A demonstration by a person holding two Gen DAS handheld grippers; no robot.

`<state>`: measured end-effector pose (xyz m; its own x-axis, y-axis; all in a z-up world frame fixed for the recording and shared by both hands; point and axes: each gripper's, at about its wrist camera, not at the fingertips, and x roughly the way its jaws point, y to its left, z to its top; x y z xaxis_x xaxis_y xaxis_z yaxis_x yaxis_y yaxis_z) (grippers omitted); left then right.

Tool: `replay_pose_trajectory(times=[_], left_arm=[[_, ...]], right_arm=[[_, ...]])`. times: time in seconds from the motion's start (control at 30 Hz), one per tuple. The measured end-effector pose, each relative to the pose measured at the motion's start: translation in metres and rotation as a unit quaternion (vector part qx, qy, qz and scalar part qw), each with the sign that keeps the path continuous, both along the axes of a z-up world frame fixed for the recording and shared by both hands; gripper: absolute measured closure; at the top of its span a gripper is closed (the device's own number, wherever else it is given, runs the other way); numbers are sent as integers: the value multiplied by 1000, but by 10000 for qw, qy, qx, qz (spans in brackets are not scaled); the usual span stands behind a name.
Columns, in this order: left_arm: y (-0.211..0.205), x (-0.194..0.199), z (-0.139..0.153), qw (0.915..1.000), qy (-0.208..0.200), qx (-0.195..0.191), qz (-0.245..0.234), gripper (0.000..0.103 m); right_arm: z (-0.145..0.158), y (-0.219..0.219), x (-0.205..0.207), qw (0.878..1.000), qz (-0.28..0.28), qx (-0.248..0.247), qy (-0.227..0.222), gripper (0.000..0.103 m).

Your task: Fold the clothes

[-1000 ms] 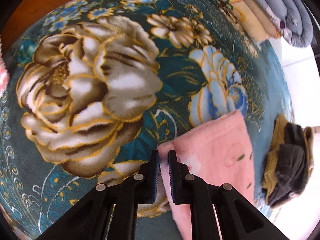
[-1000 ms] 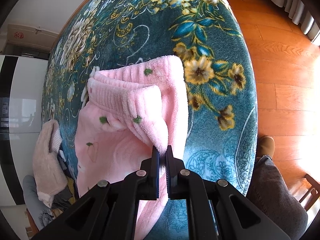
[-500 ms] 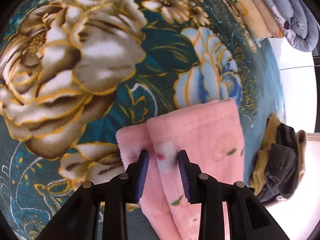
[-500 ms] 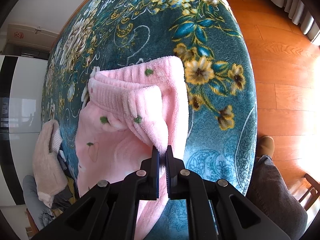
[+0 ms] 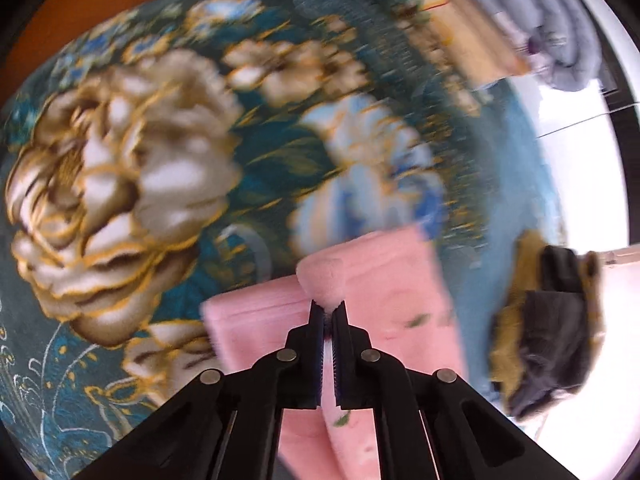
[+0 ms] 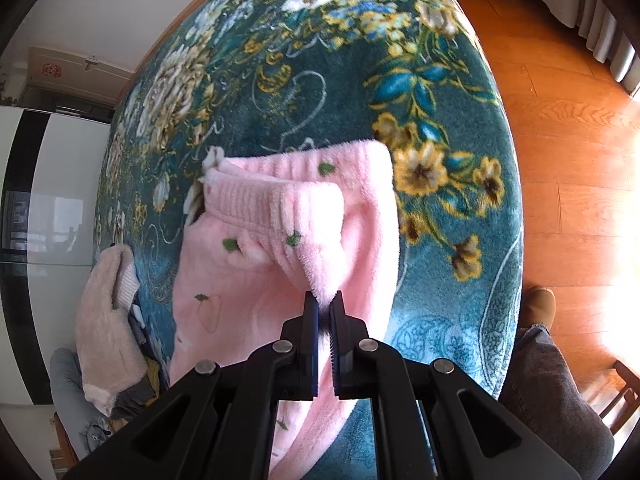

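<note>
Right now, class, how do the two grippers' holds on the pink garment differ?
The left gripper pinches a plain folded edge of the pink garment; the right gripper pinches its ribbed waistband corner. The left view is motion-blurred; the right view is sharp. Both are shut on fabric.

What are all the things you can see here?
fluffy pink trousers with small green leaf prints: one, pink, lying on the blanket, a fold pinched at each end
teal floral plush blanket: one, teal and gold, under everything
heap of dark grey and mustard clothes: one, at the blanket's edge
stack of folded lavender and cream bedding: one, far corner
wooden floor: orange-brown, beside the blanket
left gripper: black, shut on the trousers
right gripper: black, shut on the waistband end
</note>
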<state>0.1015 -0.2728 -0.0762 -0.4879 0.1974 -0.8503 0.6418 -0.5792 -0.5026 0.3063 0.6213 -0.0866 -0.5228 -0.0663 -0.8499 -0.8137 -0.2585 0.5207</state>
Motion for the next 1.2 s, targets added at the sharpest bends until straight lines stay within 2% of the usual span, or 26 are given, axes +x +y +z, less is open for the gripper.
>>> replay_pose_trajectory(times=[0.07,0.17,0.2,0.27,0.3,0.33,0.4,0.5,0.7,0.93,1.1,1.2], left_arm=[[3,-7,28,9988,472,25,-144,100],[1,-4,72,9909,1296,44,-353,100],[-1,1,66,9921,1204,-2,-362,100],[-7,12,55,9941,1016,-95,-381,100],[-9,17,50,9949,921,-142,-390,100],[-10,25,27,9979,448,-165,-429,99],[-14,44,-14,9997,-201,-94,-116,100],[-24,63,-48,9972,-660,-43,334,100],[-21,51,-49,9974,-696,-124,163,100],[-19,44,-55,9958,-896,-207,-10,96],[-21,44,-61,9968,-796,-50,35,96],[-20,41,-60,9968,-793,-46,-37,96]], right_arm=[[21,3,-4,9992,63,194,333,99],[57,5,-8,9937,255,536,947,99],[65,4,-6,9905,327,684,1145,99],[66,2,1,9882,421,907,1164,99],[54,4,4,9915,387,875,878,99],[35,8,10,9955,271,718,559,99],[0,13,22,9992,-10,393,65,99],[-24,15,30,9993,-284,162,-184,99],[-17,17,17,9990,-44,318,-302,99],[-32,14,17,9978,4,189,-633,99],[-12,11,12,9976,233,369,-546,97],[8,6,8,9944,360,706,-702,86]])
